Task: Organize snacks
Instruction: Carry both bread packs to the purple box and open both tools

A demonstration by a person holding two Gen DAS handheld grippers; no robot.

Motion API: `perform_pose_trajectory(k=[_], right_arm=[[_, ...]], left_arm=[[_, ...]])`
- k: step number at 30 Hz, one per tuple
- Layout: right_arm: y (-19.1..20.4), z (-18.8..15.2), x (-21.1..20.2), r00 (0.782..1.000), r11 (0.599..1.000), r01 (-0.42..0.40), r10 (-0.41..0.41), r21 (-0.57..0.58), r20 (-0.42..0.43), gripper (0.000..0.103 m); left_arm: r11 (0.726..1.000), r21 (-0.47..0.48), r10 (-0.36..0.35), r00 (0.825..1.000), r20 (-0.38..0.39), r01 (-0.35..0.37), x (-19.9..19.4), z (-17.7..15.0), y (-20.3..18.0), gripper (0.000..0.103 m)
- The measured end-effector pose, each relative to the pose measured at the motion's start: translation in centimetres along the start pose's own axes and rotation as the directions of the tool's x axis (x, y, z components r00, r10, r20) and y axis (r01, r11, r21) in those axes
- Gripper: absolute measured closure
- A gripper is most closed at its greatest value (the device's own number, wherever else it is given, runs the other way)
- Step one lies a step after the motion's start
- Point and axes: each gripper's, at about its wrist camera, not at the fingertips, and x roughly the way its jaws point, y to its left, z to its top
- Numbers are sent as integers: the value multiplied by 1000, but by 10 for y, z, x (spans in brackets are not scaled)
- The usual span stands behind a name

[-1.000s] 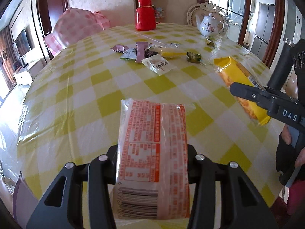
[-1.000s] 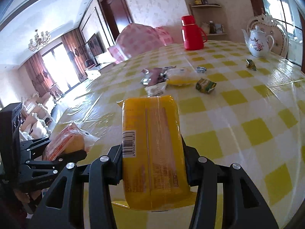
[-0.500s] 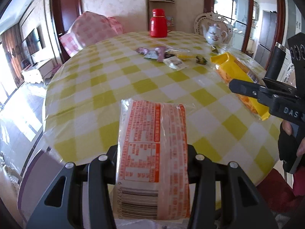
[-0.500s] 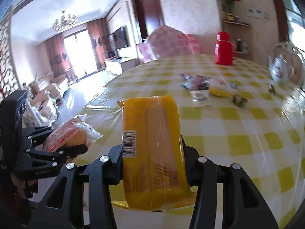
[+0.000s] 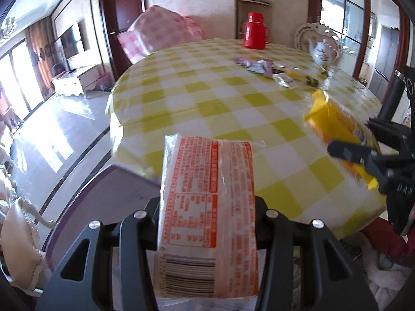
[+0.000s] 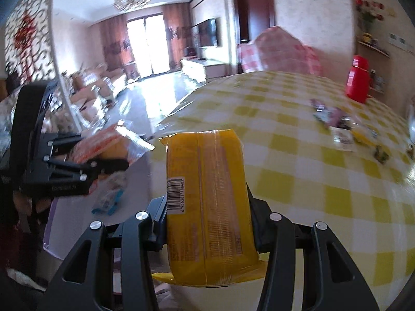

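- The left gripper (image 5: 207,207) has its fingers clamped on an orange-and-white snack pack (image 5: 207,207), carried in the air past the near edge of the table (image 5: 220,98), over a pale purple-rimmed box (image 6: 77,233) that sits lower than the tabletop.
- The right gripper (image 6: 207,223) pinches a yellow snack pack (image 6: 207,202) the same way; it hangs over the table's edge, just beside the box.
- My guess is both packs are on their way to that box. Inside it I can make out something small with blue on it, too blurred to name, so at least one item may already be in.
- Left to do: neither pack has been let go, and a cluster of small wrappers (image 5: 275,72) lies on the far side of the table.
- Also on the table: a red thermos (image 5: 255,35) and a white teapot (image 5: 323,53) at the back, both well apart from the grippers.
- A pink checked chair cover (image 5: 160,33) stands behind the table, a pale chair (image 5: 18,235) to the lower left.
- Nothing blocks the box itself, though the two grippers are near each other and might crowd over it.
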Motion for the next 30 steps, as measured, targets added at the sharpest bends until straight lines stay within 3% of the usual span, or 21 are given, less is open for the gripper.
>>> perform_pose_trajectory(k=[10,20,21,24,27,30], right_arm=[[96,-4,40,988,972,-139,123,-188,-94,56],[131,-15,55,971,947,-217,185,-236,-153,55],[131,-15,55,964,942,-247,215,-225,-159,54],[122,-13,44,954,941,-290,270,-178,-127,47],[105,-8,28,966,953,-260,253,-153,-60,45],[74,-5,12,980,974,-198,198,-108,-11,43]], left_arm=[[996,-50,66,994,-85,-71,-10,-39,58,57],[982,-116,133,983,-126,-148,-5,-57,94,55],[980,-119,145,982,-123,-160,-4,-56,94,50],[958,-128,247,965,-91,-257,-8,-50,97,8],[944,-148,291,955,-50,-295,-17,-40,96,4],[948,-166,274,962,-11,-272,-21,-29,89,2]])
